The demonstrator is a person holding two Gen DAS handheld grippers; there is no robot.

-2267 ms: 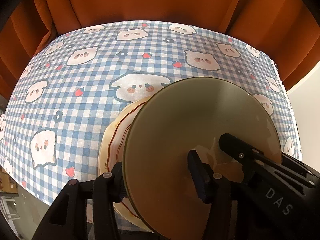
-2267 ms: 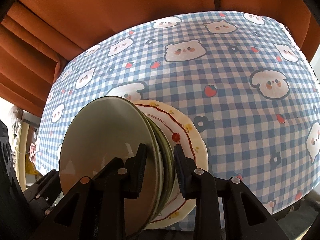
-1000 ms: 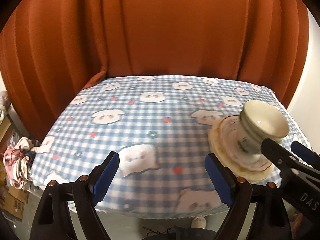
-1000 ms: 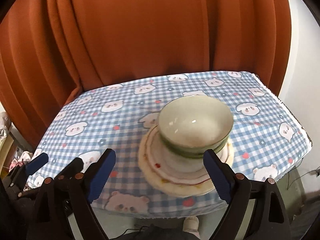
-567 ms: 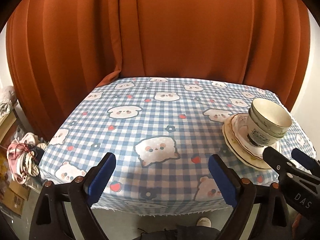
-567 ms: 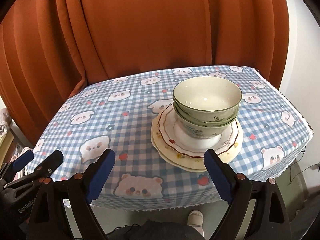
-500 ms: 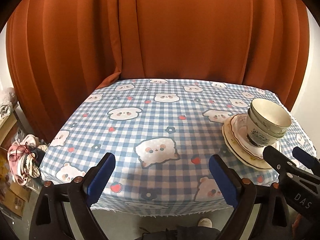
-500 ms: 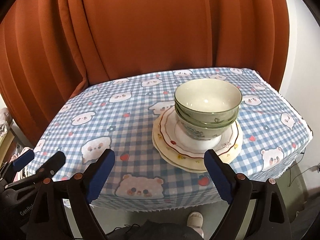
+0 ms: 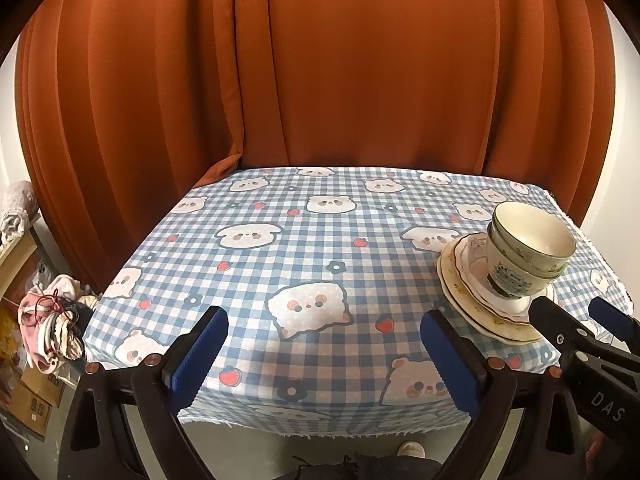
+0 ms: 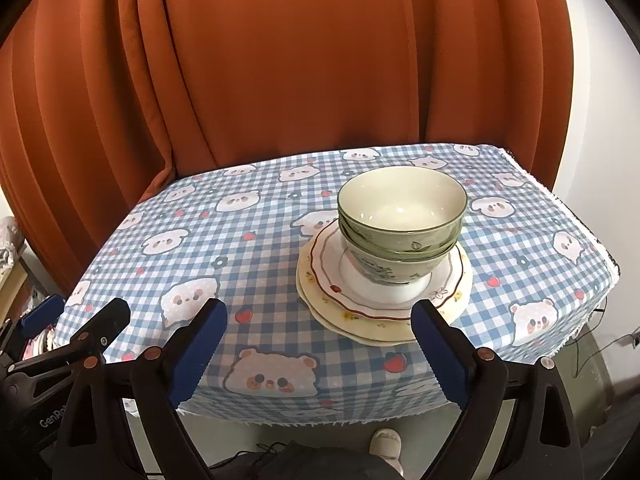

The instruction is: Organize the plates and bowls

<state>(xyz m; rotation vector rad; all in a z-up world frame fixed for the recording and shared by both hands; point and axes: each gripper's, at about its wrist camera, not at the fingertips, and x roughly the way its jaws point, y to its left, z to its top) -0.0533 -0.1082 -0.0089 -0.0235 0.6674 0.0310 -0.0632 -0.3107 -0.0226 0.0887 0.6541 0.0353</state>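
Green-rimmed bowls (image 10: 401, 216) sit nested on a stack of cream plates (image 10: 384, 304) on the right half of the checked tablecloth (image 10: 248, 240). The same bowls (image 9: 530, 246) and plates (image 9: 480, 304) show at the right of the left wrist view. My left gripper (image 9: 324, 352) is open and empty, held back over the table's near edge. My right gripper (image 10: 320, 340) is open and empty, just in front of the plates without touching them. The right gripper also shows in the left wrist view (image 9: 580, 332); the left gripper shows in the right wrist view (image 10: 72, 324).
An orange curtain (image 9: 320, 80) hangs behind the table. A heap of clothes (image 9: 52, 320) and cardboard boxes (image 9: 32, 400) lie on the floor at the left. A cable (image 10: 600, 344) runs on the floor at the right.
Both grippers let go of the top bowl, opened and drew back to the table's near edge. The bowl now rests nested on the stack.
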